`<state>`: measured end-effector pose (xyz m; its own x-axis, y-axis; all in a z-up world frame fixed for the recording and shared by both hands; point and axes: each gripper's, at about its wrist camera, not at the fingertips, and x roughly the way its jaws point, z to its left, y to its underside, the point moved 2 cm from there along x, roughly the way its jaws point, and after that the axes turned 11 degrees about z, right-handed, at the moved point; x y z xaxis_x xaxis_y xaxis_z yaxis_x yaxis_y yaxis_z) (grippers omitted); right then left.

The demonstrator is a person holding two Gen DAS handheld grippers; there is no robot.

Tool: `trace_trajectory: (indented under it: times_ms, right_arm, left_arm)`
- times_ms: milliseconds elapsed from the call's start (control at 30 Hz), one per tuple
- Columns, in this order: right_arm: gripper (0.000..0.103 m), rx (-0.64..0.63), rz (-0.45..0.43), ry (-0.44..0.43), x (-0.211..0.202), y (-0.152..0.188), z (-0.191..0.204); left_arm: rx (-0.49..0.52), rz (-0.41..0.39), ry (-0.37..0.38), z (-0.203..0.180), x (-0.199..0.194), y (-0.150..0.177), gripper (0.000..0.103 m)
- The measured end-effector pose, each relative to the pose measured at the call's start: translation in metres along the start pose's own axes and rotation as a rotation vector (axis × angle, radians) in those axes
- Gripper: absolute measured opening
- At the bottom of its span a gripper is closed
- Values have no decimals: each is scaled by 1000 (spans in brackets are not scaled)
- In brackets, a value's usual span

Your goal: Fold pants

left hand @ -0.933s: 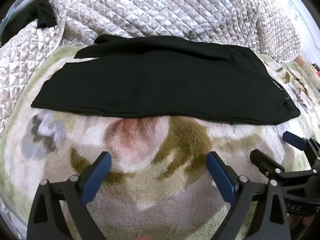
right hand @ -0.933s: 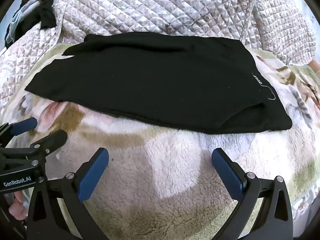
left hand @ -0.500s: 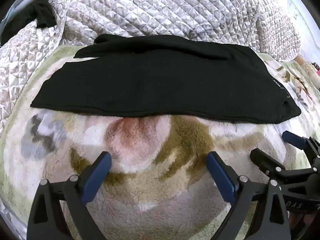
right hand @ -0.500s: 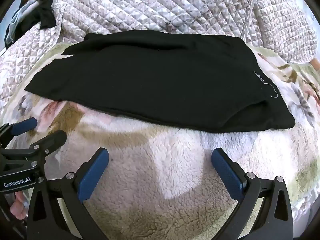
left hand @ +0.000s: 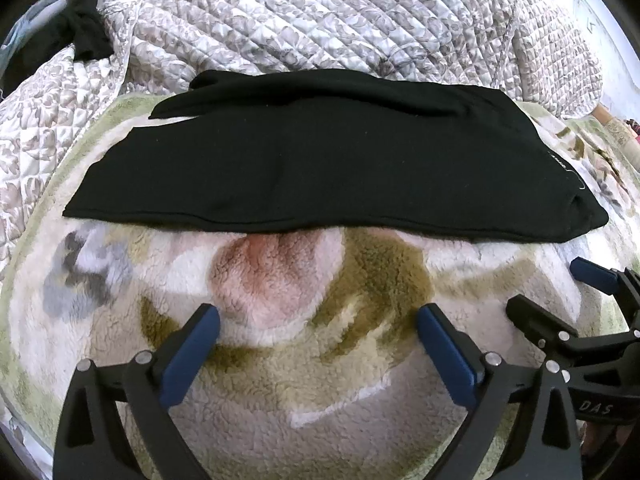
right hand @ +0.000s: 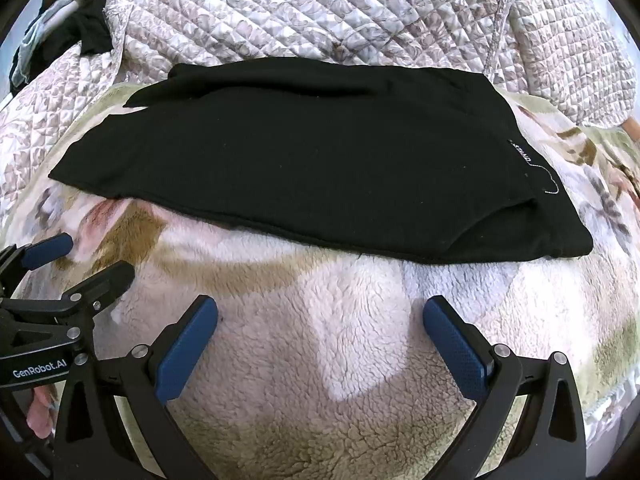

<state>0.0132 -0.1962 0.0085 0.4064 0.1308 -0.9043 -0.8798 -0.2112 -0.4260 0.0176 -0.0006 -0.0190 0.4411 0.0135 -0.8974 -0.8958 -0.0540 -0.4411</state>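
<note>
A: Black pants [left hand: 320,168] lying flat across the fleece blanket [left hand: 280,400], folded lengthwise, one leg on top of the other, long edge facing us.

B: Waistband end's to the right. See the small white label [right hand: 522,153] w/ a loose thread next to it, right-wrist view.

A: Yep. Left gripper [left hand: 318,334] low over the fleece, jaws spread wide, blue pads [left hand: 192,354] w/ nothing between them. Not touching the pants, bare fleece between its tips and the near hem.

B: Right gripper [right hand: 320,326] same deal: spread wide, holding nothing, just short of the near edge of the fabric.

A: The two grippers are side by side. The right one shows at the right edge of the left cam; the left one shows at the left edge of the right cam.

B: Behind the pants, a quilted floral bedspread [right hand: 320,12] bunched up, touching the far edge. Far left corner, some dark clothing [left hand: 80,36], can't tell what it is.

A: Blanket's got pink, olive, grey blotches.
</note>
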Motion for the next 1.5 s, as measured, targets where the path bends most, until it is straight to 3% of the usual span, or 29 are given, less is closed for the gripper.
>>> trace_trajectory:
  times_ms: [1500]
  right_arm:
    - [103, -12, 1, 6, 3, 0, -1]
  left_arm:
    - [-7, -7, 7, 3, 1, 4, 103]
